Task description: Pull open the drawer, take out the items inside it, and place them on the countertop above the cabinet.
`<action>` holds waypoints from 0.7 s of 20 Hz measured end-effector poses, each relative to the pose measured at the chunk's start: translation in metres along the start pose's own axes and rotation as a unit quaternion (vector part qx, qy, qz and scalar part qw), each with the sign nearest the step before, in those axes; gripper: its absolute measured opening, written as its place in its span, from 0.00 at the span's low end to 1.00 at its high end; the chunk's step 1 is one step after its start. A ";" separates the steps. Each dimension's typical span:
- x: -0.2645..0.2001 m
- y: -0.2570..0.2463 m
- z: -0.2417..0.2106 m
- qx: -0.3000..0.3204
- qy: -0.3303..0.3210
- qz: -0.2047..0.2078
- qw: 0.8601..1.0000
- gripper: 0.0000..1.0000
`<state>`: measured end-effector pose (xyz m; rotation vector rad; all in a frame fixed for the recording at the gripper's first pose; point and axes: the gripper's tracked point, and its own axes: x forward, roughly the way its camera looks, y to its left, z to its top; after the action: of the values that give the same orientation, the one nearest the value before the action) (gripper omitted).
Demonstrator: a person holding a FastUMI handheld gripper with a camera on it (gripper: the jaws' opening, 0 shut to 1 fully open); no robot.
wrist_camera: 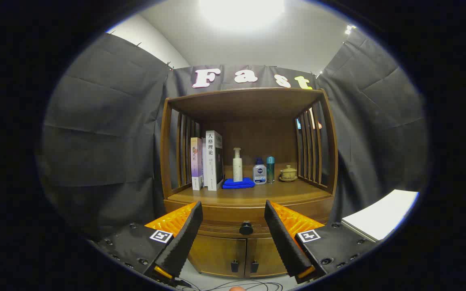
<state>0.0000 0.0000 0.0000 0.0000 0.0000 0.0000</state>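
A wooden cabinet [249, 198] stands straight ahead against the black cloth. Its drawer [225, 224] is closed, with a round dark knob [246, 228] at the front middle. My gripper [233, 220] is open, some way short of the cabinet, and the knob shows in the gap between the two fingers. Nothing is held. The countertop [289, 193] above the drawer carries upright books [208, 161], a folded blue cloth [238, 184], a white pump bottle [237, 163], two small bottles [264, 170] and a small lidded cup [288, 173]. What lies inside the drawer is hidden.
Under the drawer are two cabinet doors with small dark handles [243, 266]. Slatted side walls and a top board enclose the shelf space over the countertop. A white surface [382, 214] lies to the right. Cables [233, 286] trail on the floor below the fingers.
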 end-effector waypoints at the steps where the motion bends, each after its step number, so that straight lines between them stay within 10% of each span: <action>1: 0.000 -0.001 0.000 0.002 0.001 -0.001 1.000 0.96; 14: 0.001 -0.004 -0.004 -0.008 0.006 -0.005 1.000 0.96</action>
<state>0.0015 -0.0036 -0.0045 -0.0169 0.0119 -0.0095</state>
